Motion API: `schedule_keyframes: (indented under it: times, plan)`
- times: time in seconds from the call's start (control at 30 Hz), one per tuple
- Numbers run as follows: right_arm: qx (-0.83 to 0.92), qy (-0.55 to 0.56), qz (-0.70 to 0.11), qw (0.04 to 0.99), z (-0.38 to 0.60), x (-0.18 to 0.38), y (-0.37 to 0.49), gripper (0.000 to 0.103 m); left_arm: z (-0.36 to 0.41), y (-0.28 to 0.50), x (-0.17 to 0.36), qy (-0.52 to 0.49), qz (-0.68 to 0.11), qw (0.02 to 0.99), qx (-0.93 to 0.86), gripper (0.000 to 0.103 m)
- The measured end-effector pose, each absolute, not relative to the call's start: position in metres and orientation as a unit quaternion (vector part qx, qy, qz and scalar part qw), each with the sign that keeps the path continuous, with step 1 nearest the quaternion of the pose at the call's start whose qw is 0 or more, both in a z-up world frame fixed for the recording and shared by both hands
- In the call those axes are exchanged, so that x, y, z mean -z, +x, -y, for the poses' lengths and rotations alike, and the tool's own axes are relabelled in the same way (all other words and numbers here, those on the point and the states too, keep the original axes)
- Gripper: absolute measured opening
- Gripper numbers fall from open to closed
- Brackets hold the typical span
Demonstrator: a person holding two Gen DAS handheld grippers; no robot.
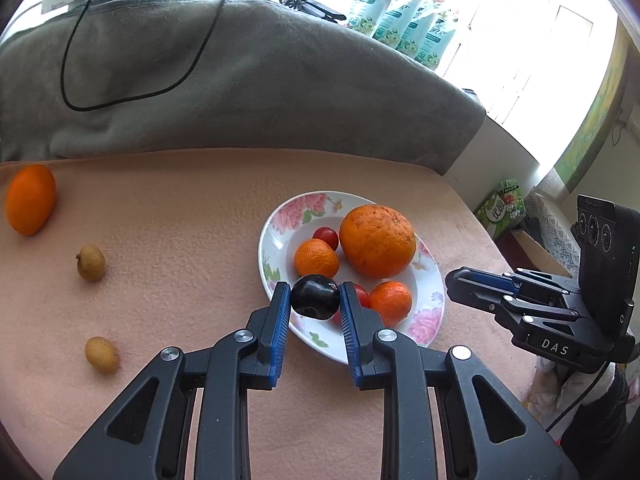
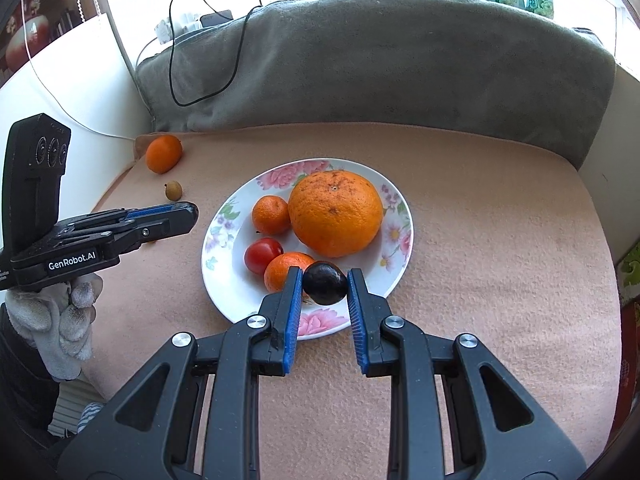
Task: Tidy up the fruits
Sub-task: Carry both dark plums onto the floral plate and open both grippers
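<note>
The left tongs (image 1: 315, 295) were clamped on a dark fruit (image 1: 314, 298) at the plate's (image 1: 280, 220) lower left rim. At lower centre, the right tongs (image 2: 324, 280) were clamped on 1 second dark fruit (image 2: 325, 284).

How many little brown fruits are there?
2. Both lie on the cloth, off the plate: one brown fruit near the loose orange, the other brown fruit nearer the camera. Others may be hidden.

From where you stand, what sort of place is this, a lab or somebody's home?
Probably a home, perhaps a living room or bedroom: a pink-flowered white china plate holding a big round orange sits on a peach fleece cover, backed by a grey blanket-draped cushion.
</note>
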State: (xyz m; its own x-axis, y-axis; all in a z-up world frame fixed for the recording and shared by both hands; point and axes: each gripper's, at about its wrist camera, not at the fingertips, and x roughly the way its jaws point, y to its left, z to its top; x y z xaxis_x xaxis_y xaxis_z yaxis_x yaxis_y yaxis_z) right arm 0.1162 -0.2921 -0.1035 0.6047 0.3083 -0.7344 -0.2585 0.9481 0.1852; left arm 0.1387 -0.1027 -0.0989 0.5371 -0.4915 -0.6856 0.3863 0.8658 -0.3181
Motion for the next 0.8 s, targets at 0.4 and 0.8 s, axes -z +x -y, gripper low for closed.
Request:
schedule_keyframes:
  times: [0.4,0.8]
  plan:
    - [-0.155,0.042,-0.427,0.89,0.296,0.115,0.128,0.024,0.12,0.14,0.101,-0.04,-0.412,0.874,0.254,0.023]
    - [-0.157,0.038,-0.434,0.886,0.29,0.121,0.132,0.024,0.125,0.143,0.103,-0.035,-0.416,0.871,0.259,0.023]
